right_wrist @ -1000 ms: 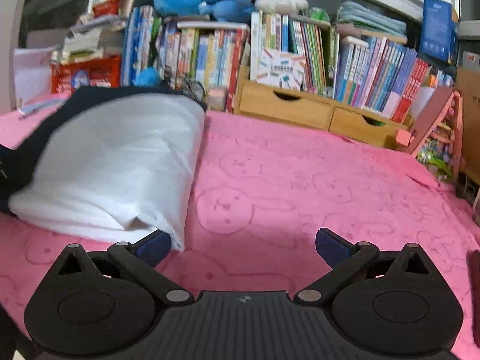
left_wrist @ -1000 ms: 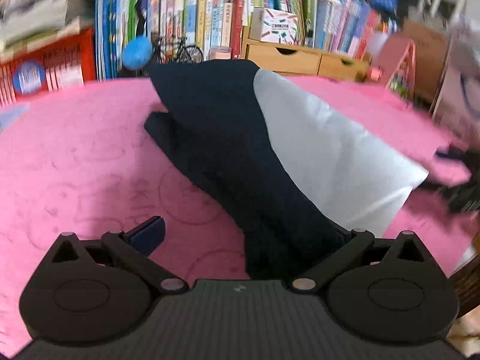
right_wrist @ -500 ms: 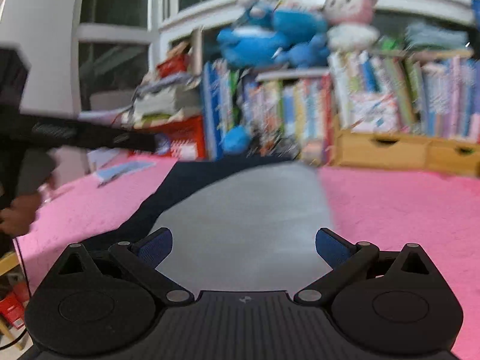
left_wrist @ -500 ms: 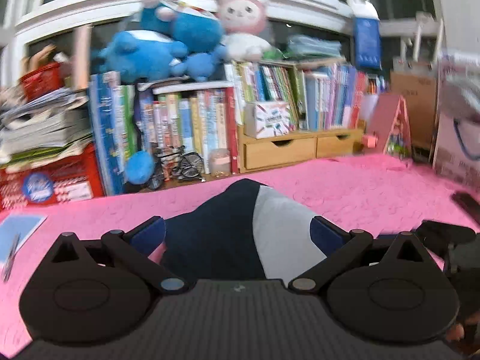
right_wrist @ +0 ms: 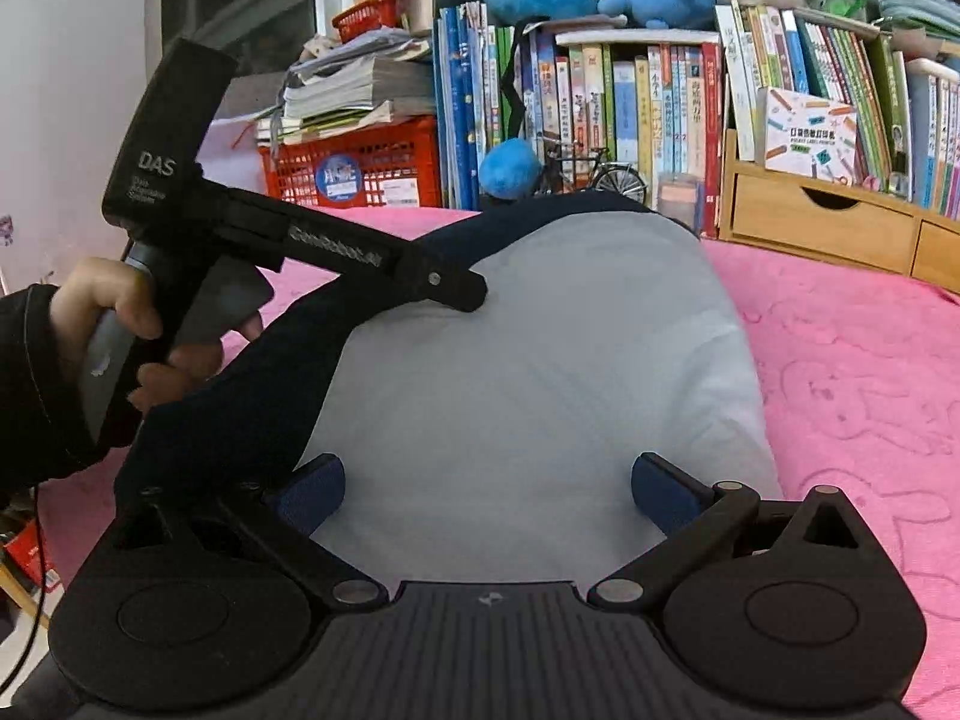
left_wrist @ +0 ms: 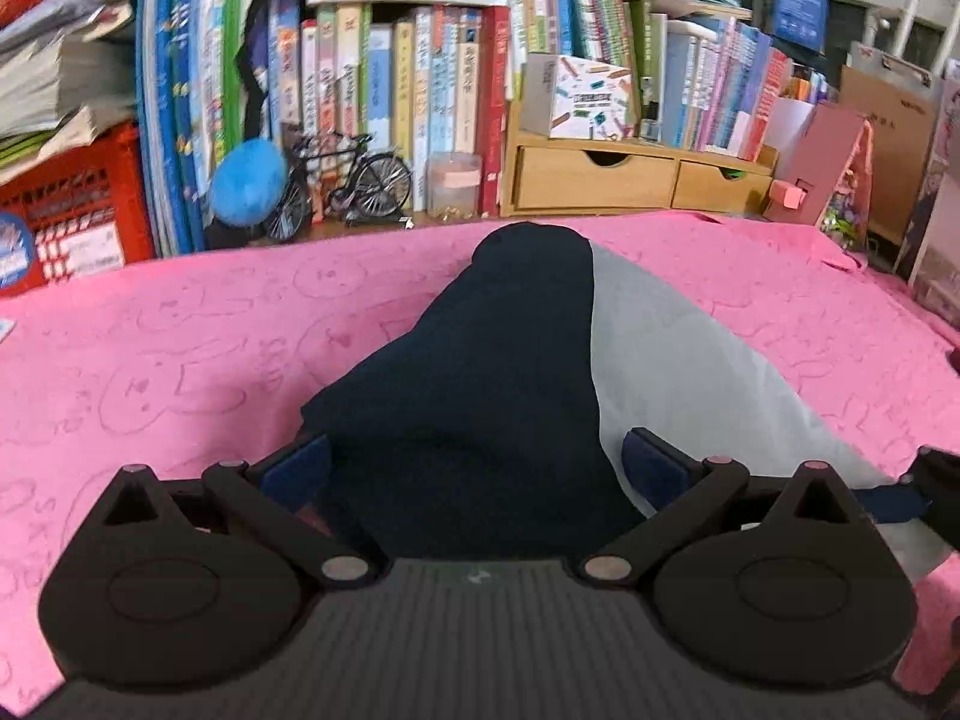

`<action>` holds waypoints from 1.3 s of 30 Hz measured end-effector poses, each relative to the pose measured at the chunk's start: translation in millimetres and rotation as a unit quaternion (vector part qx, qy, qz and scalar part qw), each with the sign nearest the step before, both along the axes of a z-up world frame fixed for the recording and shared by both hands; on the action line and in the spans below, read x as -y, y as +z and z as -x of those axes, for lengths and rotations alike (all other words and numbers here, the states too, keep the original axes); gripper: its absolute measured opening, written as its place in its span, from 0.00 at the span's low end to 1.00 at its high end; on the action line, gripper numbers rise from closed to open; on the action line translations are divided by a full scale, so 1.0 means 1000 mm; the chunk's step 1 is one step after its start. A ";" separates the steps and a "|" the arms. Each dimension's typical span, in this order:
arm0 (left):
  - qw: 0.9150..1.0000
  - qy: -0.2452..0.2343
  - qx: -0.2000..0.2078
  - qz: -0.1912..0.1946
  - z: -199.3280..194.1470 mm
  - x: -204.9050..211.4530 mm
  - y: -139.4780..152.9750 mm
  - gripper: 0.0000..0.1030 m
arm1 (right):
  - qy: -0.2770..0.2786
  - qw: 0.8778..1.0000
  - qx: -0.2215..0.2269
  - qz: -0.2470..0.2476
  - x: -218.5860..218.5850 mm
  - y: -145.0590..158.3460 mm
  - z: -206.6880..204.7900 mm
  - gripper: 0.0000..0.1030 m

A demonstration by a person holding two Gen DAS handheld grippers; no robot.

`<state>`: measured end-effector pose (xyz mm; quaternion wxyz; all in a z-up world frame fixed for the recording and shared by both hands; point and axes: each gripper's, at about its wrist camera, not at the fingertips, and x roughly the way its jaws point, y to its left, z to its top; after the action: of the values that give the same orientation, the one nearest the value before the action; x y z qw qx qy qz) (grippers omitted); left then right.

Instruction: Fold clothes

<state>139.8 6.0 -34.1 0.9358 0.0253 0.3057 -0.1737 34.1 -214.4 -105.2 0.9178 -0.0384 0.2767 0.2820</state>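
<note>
A folded garment, dark navy (left_wrist: 480,384) on its left part and light grey (left_wrist: 678,360) on its right, lies on the pink cover (left_wrist: 180,360). My left gripper (left_wrist: 474,468) is open, its blue pads on either side of the garment's near navy edge. My right gripper (right_wrist: 486,483) is open over the near end of the grey part (right_wrist: 540,372). The right wrist view shows the left gripper's body (right_wrist: 288,240), held in a hand, with its finger over the garment's navy edge (right_wrist: 240,384).
At the back stand a row of books (left_wrist: 390,78), a wooden drawer unit (left_wrist: 636,174), a red crate (left_wrist: 66,198), a model bicycle (left_wrist: 348,180) and a blue ball (left_wrist: 249,180). The right gripper's tip shows at the edge (left_wrist: 936,492).
The left gripper let go of the garment, which now lies flat. Both grippers swung up and then came back down to its near edge, both open.
</note>
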 end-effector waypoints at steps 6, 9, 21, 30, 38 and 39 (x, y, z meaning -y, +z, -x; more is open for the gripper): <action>0.999 -0.011 0.033 0.000 0.047 -0.008 0.030 1.00 | -0.008 1.000 0.008 -0.005 0.003 0.000 0.004 1.00; 0.999 -0.033 0.032 0.017 0.066 -0.010 0.035 1.00 | -0.014 1.000 0.017 -0.009 0.005 0.001 0.008 1.00; 0.999 -0.002 -0.037 -0.015 0.060 -0.007 -0.017 1.00 | 0.022 0.998 0.037 0.042 -0.018 -0.005 0.036 1.00; 0.999 0.007 -0.022 -0.031 0.100 0.004 -0.004 1.00 | 0.014 0.998 0.047 0.033 -0.009 -0.006 0.044 1.00; 0.998 0.017 -0.050 -0.027 0.132 0.012 -0.010 1.00 | -0.007 0.998 0.059 0.026 0.011 0.004 0.071 1.00; 0.998 0.021 -0.055 -0.027 0.135 0.012 -0.011 1.00 | -0.011 0.998 0.062 0.029 0.015 0.005 0.076 1.00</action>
<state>5.1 -5.8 -45.3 0.9202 0.0342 0.3613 -0.1467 -41.6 -229.4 -100.3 0.9346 -0.0798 0.2279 0.2612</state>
